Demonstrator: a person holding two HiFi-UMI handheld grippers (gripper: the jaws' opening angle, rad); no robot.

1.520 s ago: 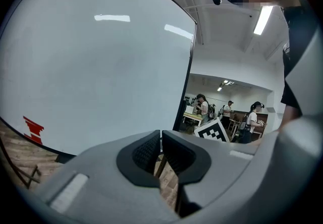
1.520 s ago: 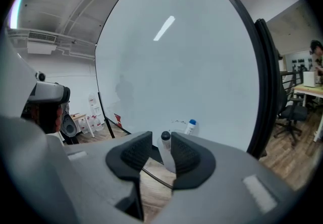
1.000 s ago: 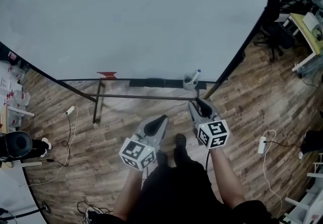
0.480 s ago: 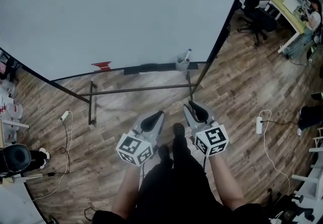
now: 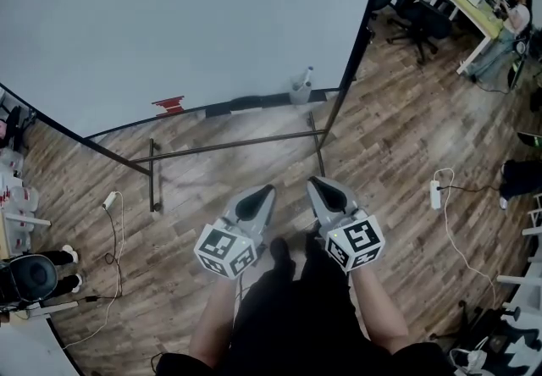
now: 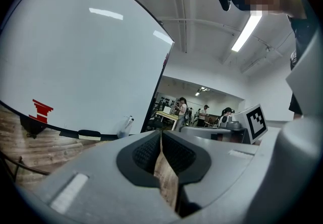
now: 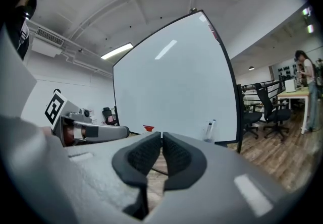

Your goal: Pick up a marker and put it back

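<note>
Both tongs are empty rn. The left tongs (image 5: 269, 189) are pinched narrow, pads meeting at the tip w/ nothing in them, only a sliver of wood floor (image 5: 398, 163) showing lower down in the gap. The right tongs (image 5: 312, 181) have just been closing and now sit pads together, nothing between them either. They're side by side, near the person's body, pointing at the whiteboard (image 5: 186, 19), well apart from it.

The marker (image 5: 304, 75) isn't in anyone's grip. It stands tilted in a small clear cup (image 5: 299, 94) at the right end of the ledge (image 5: 275, 99) along the board's bottom edge, cap up (cap color too small to tell tbh). Left of the cup on the same ledge is a black eraser (image 5: 246, 102), and further left a red thing (image 5: 169, 103), can't tell what exactly.

Below the board a dark crossbar (image 5: 229, 147) of the stand runs left to right.

Far right there's a black office chair (image 5: 415, 14) next to a yellowish tabletop (image 5: 470, 2), w/ a person (image 5: 511, 20) at it. A white power strip (image 5: 436, 194) lies on the floor at right.
</note>
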